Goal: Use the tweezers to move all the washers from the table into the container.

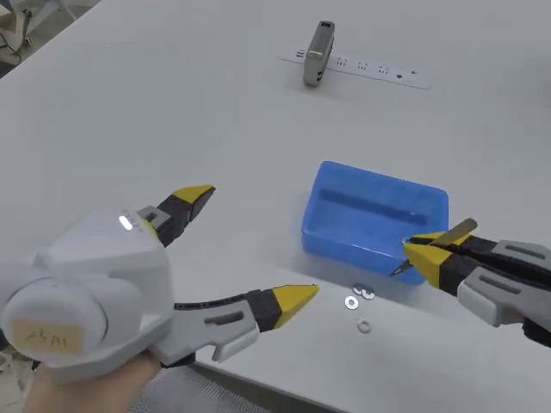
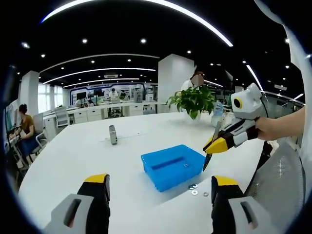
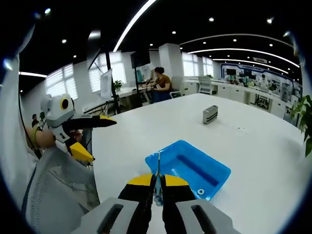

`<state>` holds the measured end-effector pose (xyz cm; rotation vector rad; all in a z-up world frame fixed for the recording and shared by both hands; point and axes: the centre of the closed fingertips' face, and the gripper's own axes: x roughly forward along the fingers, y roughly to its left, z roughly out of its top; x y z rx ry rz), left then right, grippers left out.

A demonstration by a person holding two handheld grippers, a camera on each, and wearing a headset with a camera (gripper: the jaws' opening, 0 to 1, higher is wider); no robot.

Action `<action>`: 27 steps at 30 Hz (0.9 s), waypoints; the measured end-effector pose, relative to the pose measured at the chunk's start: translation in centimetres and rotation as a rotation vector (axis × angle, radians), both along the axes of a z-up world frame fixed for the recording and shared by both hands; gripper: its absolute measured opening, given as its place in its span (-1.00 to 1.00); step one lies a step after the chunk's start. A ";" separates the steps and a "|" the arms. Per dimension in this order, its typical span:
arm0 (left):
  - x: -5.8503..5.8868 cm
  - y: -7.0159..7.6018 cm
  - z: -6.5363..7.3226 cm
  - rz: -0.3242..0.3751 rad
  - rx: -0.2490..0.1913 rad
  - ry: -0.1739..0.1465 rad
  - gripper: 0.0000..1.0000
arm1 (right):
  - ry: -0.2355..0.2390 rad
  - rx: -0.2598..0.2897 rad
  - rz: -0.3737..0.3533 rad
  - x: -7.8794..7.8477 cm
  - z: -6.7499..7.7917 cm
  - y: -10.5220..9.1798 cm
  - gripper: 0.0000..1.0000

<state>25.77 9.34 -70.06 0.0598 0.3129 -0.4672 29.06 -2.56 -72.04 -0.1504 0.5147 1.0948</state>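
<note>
The blue container [image 1: 320,225] stands on the white table, and one washer [image 2: 185,165] lies inside it. Several small washers [image 1: 351,302] lie on the table just in front of its near wall. My right gripper [image 1: 411,247] is shut on the tweezers [image 1: 399,269]. Their dark tip hangs over the container's near right corner, a little above the loose washers. In the right gripper view the tweezers [image 3: 158,170] stick out from the shut jaws toward the container [image 3: 214,171]. My left gripper [image 1: 250,249] is open and holds nothing, to the left of the container.
A white power strip [image 1: 379,69] with a grey adapter [image 1: 318,53] plugged in lies at the far side of the table. The table's near edge runs just below the washers. A potted plant [image 2: 192,100] and seated people are in the background.
</note>
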 end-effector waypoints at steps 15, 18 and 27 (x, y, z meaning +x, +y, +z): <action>-0.1 -0.1 0.0 -0.005 -0.005 -0.001 0.74 | 0.102 -0.027 0.049 -2.7 -4.5 0.8 -0.95; 0.0 -0.1 0.1 -0.004 -0.006 -0.005 0.74 | 0.098 -0.048 0.068 -3.0 -5.0 1.0 -0.95; 0.0 -0.1 0.0 -0.004 -0.004 -0.002 0.74 | 0.067 -0.086 0.100 -3.3 -5.6 1.1 -0.94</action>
